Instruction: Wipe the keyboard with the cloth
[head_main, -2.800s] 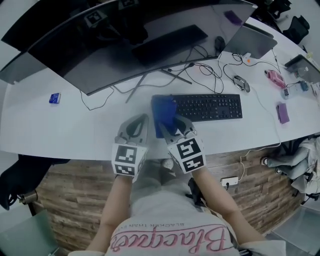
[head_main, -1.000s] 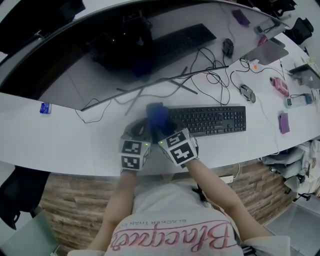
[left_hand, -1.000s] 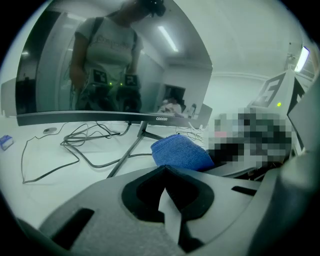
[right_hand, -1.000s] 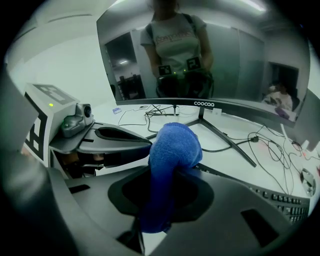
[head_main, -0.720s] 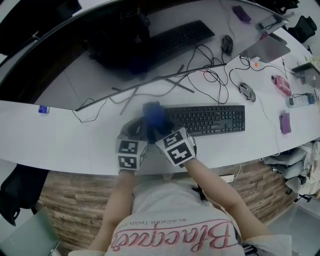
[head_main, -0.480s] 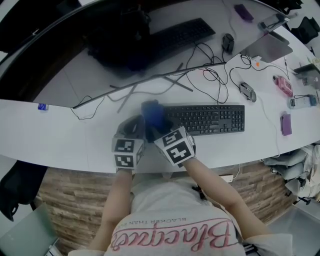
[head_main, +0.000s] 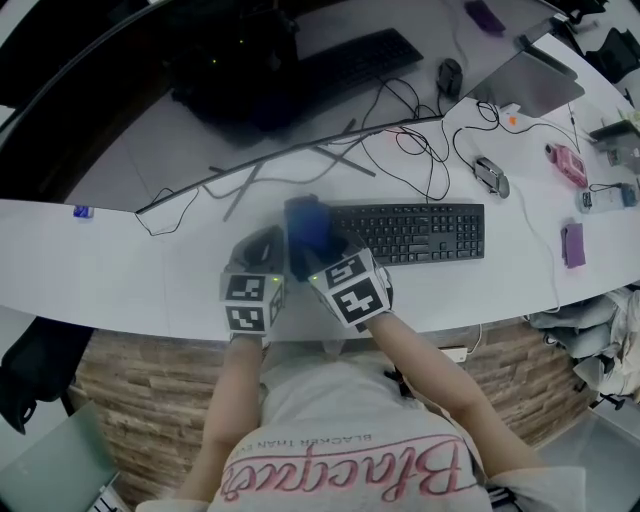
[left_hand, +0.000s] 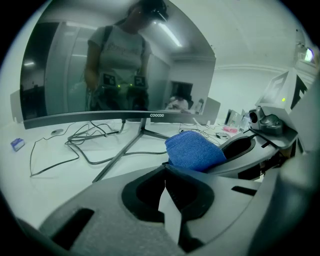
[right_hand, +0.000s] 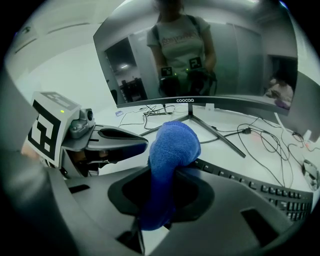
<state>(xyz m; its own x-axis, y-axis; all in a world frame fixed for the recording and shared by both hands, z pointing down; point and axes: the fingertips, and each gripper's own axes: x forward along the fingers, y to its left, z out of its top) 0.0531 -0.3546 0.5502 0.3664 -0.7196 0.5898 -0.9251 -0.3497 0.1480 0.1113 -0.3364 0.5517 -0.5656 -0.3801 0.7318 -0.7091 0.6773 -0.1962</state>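
Observation:
My right gripper (head_main: 320, 252) is shut on a bunched blue cloth (head_main: 308, 226), which hangs over the left end of the black keyboard (head_main: 415, 232) on the white desk (head_main: 120, 270). In the right gripper view the blue cloth (right_hand: 169, 150) bulges up out of the jaws, with the keyboard (right_hand: 255, 190) running off to the right below it. My left gripper (head_main: 266, 243) sits just left of the cloth, its jaws shut together with nothing between them. The left gripper view shows the cloth (left_hand: 192, 150) close ahead, held by the other gripper.
A curved monitor (head_main: 250, 90) on a thin metal stand (head_main: 340, 150) stands behind the keyboard, with loose cables (head_main: 410, 140) around it. A mouse (head_main: 488, 175), a laptop (head_main: 530, 85) and small purple and pink items (head_main: 572, 243) lie to the right. The desk's front edge is just below the grippers.
The cloth lay spread flat on the keyboard's left end; now it is bunched up in my right gripper. Both grippers have edged forward and a little left, staying side by side.

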